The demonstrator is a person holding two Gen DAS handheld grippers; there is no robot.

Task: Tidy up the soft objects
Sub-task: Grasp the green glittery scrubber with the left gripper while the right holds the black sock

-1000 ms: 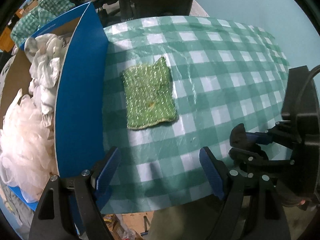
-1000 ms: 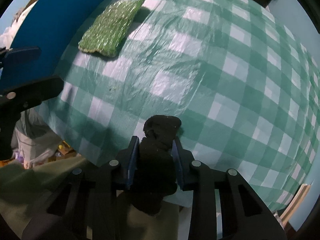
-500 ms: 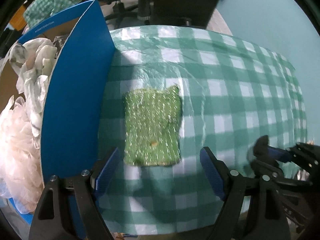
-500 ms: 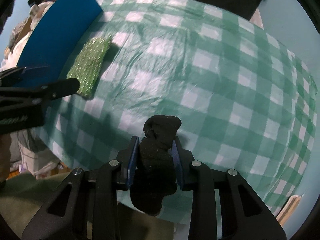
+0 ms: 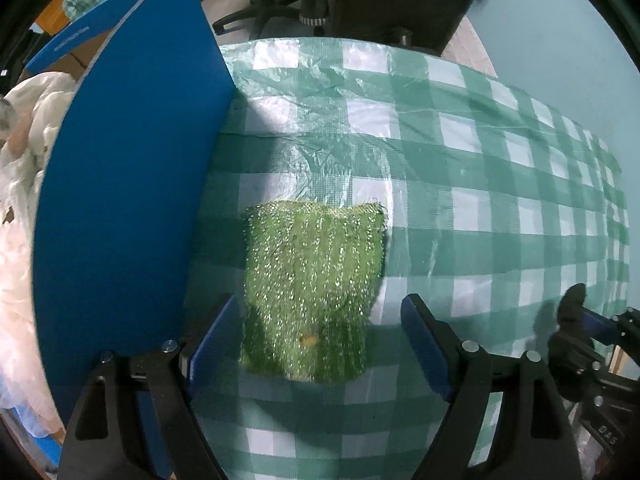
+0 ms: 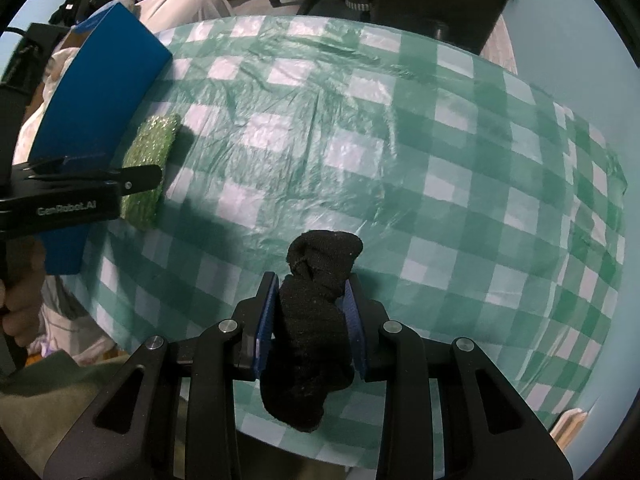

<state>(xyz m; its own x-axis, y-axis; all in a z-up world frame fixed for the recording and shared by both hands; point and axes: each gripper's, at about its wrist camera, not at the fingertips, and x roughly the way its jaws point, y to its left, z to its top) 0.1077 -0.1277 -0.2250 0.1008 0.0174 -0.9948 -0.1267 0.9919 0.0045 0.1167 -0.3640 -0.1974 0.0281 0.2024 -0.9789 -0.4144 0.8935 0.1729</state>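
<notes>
Glittery green knitted scrubbing cloth (image 5: 312, 296) lies flat on the green-and-white checked plastic tablecloth (image 5: 460, 184), its near edge reaching in between the two blue-padded fingers of the left gripper (image 5: 316, 344). Those fingers stand wide apart, one on each side of the cloth (whether the pads touch it cannot be told), and they grip nothing. At nine o'clock from the cloth, just beside it, rises the blue wall of a cardboard box (image 5: 120, 200), with white fluffy soft things (image 5: 20, 208) piled behind it.

The right gripper (image 6: 308, 312) is closed tight on a bunched black sock (image 6: 316, 320), whose rolled end sticks out past the fingertips toward twelve o'clock while the rest hangs below the pads. It hovers over the tablecloth's near edge, well apart from the green cloth (image 6: 150, 168), which sits at ten o'clock in the right wrist view beside the box (image 6: 96, 108) and is partly hidden behind the left gripper (image 6: 80, 192).
</notes>
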